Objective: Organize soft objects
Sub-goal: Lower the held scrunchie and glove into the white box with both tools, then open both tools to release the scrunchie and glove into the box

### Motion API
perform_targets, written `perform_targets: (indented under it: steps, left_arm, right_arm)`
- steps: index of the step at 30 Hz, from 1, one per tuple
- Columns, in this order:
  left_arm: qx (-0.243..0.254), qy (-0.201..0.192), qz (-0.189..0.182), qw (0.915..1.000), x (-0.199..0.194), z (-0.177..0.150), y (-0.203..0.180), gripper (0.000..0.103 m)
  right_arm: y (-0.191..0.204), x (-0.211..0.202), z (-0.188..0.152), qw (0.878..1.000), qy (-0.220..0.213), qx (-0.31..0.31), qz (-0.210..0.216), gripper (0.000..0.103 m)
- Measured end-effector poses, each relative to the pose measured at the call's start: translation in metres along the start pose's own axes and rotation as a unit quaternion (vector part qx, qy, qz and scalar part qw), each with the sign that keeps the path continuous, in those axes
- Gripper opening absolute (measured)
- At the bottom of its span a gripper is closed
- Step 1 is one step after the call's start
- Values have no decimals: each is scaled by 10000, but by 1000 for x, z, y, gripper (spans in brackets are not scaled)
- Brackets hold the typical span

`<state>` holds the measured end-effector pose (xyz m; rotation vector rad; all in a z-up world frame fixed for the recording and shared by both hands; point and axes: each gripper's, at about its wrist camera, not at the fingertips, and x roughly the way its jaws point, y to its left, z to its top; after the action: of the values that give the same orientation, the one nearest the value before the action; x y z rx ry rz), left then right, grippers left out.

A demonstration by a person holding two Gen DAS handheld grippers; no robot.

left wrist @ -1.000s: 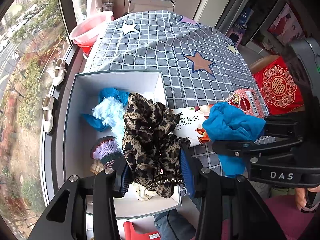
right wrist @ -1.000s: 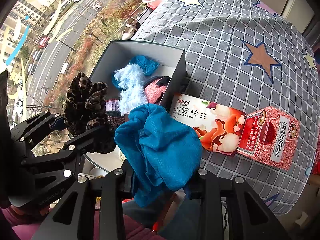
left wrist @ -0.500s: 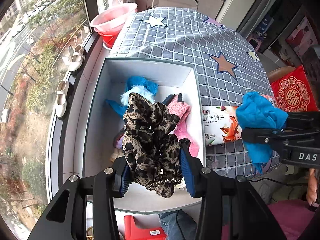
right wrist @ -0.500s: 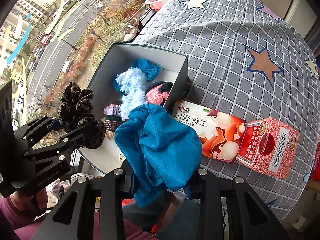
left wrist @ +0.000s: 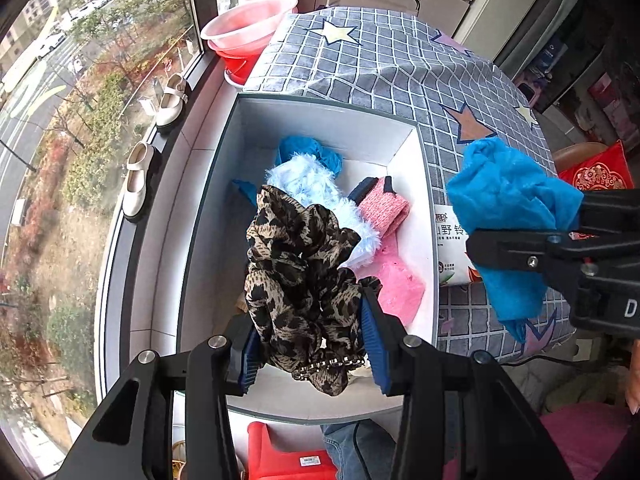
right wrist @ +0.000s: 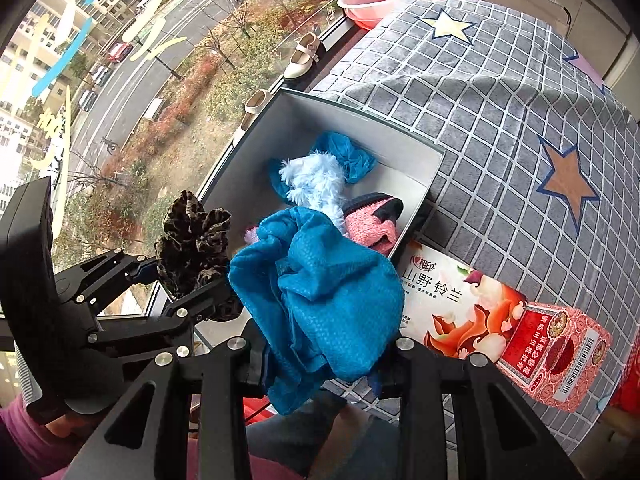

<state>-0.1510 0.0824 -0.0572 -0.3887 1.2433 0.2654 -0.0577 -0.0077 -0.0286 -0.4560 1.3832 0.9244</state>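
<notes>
My left gripper (left wrist: 308, 344) is shut on a bunched leopard-print cloth (left wrist: 300, 272) and hangs over the near half of the open white box (left wrist: 320, 120). In the box lie a pale blue fluffy piece (left wrist: 312, 184), a blue cloth (left wrist: 308, 152) and a pink knitted piece (left wrist: 384, 208). My right gripper (right wrist: 320, 356) is shut on a crumpled blue cloth (right wrist: 328, 292), above the table just right of the box. The right wrist view shows the left gripper (right wrist: 182, 276) with the leopard cloth (right wrist: 192, 240) over the box's near left edge (right wrist: 256, 128).
A flat floral carton (right wrist: 452, 304) and a red patterned carton (right wrist: 560, 348) lie on the grey checked tablecloth (right wrist: 500, 100) right of the box. A pink basin (left wrist: 248, 28) stands at the far edge. Pale shoes (left wrist: 172, 100) sit on the window sill at left.
The left gripper has carried the leopard cloth further over the box. The right gripper has shifted with the blue cloth, drawing away to the right of the left gripper. Both grips are unchanged.
</notes>
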Motion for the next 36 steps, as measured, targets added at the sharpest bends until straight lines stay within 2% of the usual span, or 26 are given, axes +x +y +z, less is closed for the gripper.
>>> perform_targets:
  steps: [36]
  left_arm:
    - [-117, 263, 79, 9996, 26, -2, 11, 48]
  right_arm:
    - [17, 29, 26, 9994, 244, -245, -92, 35]
